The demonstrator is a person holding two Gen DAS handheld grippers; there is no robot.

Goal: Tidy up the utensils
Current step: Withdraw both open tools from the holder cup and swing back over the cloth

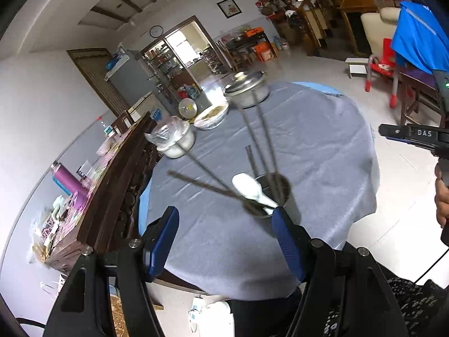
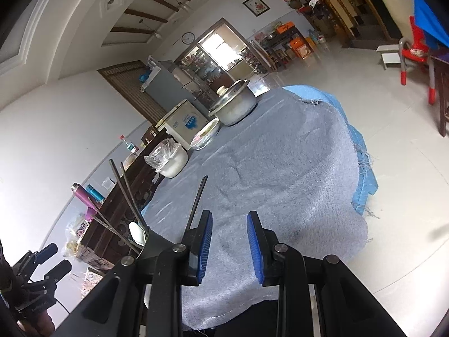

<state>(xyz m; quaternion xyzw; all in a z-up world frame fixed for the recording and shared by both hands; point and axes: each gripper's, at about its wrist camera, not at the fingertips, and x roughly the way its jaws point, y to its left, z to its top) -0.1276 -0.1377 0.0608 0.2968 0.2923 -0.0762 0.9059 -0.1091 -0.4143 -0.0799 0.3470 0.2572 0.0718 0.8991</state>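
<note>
A steel cup stands on the grey tablecloth. It holds several dark chopsticks that fan out and a white spoon. My left gripper is open and empty, just in front of the cup, its right finger beside the cup's rim. In the right wrist view the cup with the chopsticks is at the lower left. One pair of chopsticks lies on the cloth by my right gripper, which is open and empty.
At the table's far edge stand a lidded steel pot, a bowl of food and a pot covered with plastic. A dark wooden sideboard with clutter runs along the left. A red chair stands at the right.
</note>
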